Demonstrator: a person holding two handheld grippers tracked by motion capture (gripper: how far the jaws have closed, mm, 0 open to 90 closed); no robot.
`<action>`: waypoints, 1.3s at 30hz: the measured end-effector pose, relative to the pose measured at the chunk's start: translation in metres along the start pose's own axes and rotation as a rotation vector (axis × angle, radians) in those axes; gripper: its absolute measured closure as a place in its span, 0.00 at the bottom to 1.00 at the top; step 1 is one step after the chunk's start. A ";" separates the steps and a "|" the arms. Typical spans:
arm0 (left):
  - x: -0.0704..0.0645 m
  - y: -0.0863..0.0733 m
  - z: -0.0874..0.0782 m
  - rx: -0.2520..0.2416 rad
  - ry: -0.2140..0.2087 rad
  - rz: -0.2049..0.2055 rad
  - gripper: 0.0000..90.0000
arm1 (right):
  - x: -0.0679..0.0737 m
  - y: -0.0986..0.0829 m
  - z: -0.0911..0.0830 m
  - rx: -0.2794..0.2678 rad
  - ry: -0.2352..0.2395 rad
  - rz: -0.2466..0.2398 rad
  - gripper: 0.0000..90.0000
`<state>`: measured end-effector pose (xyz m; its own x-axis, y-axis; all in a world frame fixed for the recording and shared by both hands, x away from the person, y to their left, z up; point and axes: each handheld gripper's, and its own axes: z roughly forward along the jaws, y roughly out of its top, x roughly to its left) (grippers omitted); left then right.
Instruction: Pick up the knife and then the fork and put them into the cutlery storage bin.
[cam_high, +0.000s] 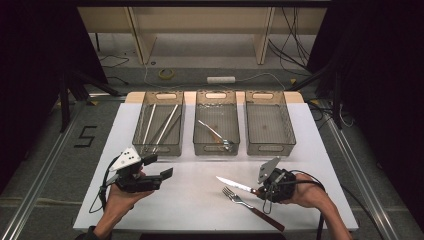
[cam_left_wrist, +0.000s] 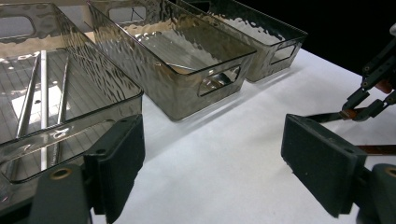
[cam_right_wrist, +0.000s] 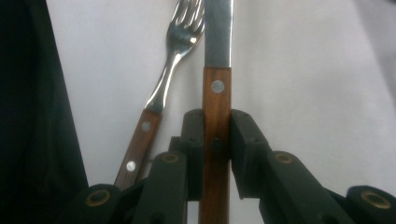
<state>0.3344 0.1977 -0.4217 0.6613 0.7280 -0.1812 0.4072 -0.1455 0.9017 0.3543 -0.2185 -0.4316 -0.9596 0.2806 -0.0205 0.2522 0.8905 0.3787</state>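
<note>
A knife (cam_high: 235, 184) with a wooden handle (cam_right_wrist: 216, 116) and steel blade lies at the table's front right, blade pointing left. My right gripper (cam_high: 263, 190) is shut on its handle, as the right gripper view shows with both pads (cam_right_wrist: 194, 140) pressed against the wood. Beside it lies a wooden-handled fork (cam_high: 250, 204) (cam_right_wrist: 161, 88), tines toward the blade. My left gripper (cam_high: 157, 167) is held open at the front left, nothing between its fingers (cam_left_wrist: 119, 158). In the left gripper view the right gripper (cam_left_wrist: 362, 107) shows far right, pinching the knife.
Three clear bins stand in a row at the back of the white table (cam_high: 200, 200): the left bin (cam_high: 159, 123) holds long metal chopsticks, the middle bin (cam_high: 216, 122) a fork, the right bin (cam_high: 268, 122) looks bare. Cables trail on the floor beyond.
</note>
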 end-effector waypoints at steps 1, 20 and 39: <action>0.000 0.000 0.000 0.000 0.000 0.000 0.23 | -0.001 0.000 -0.001 -0.016 -0.002 0.017 0.86; 0.001 0.000 -0.002 -0.011 -0.001 -0.011 0.23 | -0.012 0.004 -0.014 -0.230 -0.002 0.221 0.86; 0.002 0.000 -0.004 -0.028 0.006 -0.018 0.23 | -0.026 0.019 -0.025 -0.371 -0.051 0.307 0.86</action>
<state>0.3336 0.2014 -0.4203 0.6504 0.7340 -0.1955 0.4012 -0.1134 0.9089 0.3812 -0.2180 -0.4010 -0.8383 0.5356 0.1023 0.4526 0.5788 0.6783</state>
